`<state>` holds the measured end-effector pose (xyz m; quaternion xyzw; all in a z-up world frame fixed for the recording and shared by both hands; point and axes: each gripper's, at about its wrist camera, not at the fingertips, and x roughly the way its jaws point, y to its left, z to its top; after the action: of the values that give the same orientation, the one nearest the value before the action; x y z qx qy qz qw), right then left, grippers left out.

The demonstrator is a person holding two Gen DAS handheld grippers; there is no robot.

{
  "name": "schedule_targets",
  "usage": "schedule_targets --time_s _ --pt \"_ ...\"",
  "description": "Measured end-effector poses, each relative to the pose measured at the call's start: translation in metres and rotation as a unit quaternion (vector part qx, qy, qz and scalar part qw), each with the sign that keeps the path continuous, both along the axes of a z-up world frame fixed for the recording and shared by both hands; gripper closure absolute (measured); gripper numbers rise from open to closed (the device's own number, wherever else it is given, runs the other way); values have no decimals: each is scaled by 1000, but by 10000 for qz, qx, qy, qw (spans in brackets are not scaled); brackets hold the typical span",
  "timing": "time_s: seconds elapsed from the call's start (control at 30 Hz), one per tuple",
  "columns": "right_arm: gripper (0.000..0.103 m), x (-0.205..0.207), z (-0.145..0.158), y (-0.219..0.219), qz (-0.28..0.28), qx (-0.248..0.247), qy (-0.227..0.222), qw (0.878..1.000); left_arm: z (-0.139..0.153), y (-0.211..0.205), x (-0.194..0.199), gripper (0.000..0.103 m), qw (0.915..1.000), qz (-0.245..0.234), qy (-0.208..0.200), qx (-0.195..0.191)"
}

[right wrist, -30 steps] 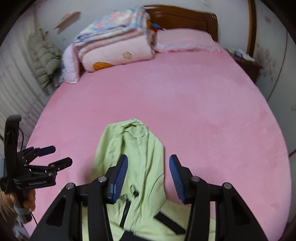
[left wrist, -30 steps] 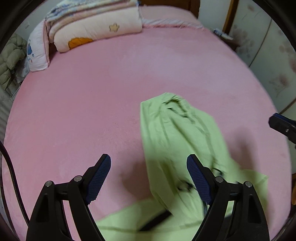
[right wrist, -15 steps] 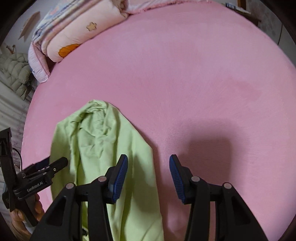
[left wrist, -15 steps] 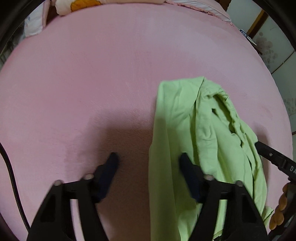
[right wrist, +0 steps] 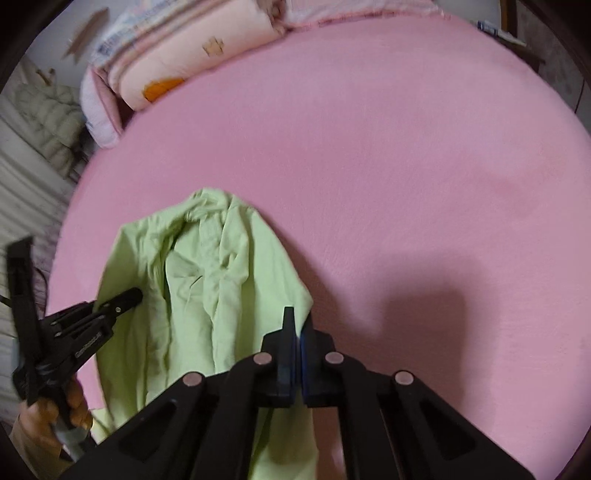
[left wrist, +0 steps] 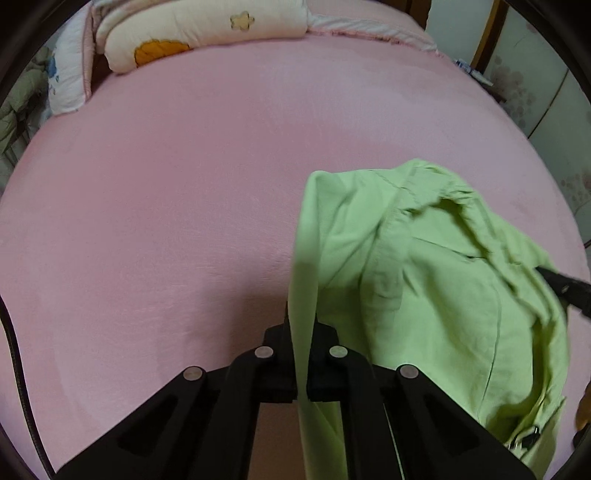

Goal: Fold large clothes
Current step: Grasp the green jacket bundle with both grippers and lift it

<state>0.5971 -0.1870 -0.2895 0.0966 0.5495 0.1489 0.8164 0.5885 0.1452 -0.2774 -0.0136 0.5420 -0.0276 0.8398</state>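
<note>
Both grippers are pinching the light green jacket (left wrist: 424, 295) lying on the pink bed (left wrist: 184, 184); the left gripper (left wrist: 302, 354) is clamping its left edge, the right gripper (right wrist: 297, 354) its right edge; the garment's long axis is running straight ahead of both, collar farthest.

- Your green garment (left wrist: 436, 295): thin woven cloth, matt, creased, with stitched seams showing.
- Bed cover (left wrist: 166, 206): pink, soft short-nap fabric, matt, slightly fuzzy.
- Your left gripper (left wrist: 301, 354) and right gripper (right wrist: 298, 354): black matt plastic with small round silvery metal fasteners; the right's pads (right wrist: 303, 347) look blue and ribbed.
- Folded quilt (left wrist: 199, 33) at the bed's far edge: padded printed cloth, matt.
</note>
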Motion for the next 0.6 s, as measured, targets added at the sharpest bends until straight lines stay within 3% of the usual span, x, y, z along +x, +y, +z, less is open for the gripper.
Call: schedule_targets --time_s 0.23,0.4,0.5,0.6 --pt "102 -80 91 -15 343 183 -807 9960 86 13 -66 103 9967 -261 -681 -347" --pt "102 -176 142 -23 530 252 -1349 9891 128 43 -171 103 9909 -375 -971 -847" --pt "102 -240 150 -25 627 -1 -1537 9861 132 48 -235 101 9902 -468 -845 -1009" --pt "97 -304 129 -26 578 -489 -1396 9873 108 33 -300 95 9932 -543 -440 -935"
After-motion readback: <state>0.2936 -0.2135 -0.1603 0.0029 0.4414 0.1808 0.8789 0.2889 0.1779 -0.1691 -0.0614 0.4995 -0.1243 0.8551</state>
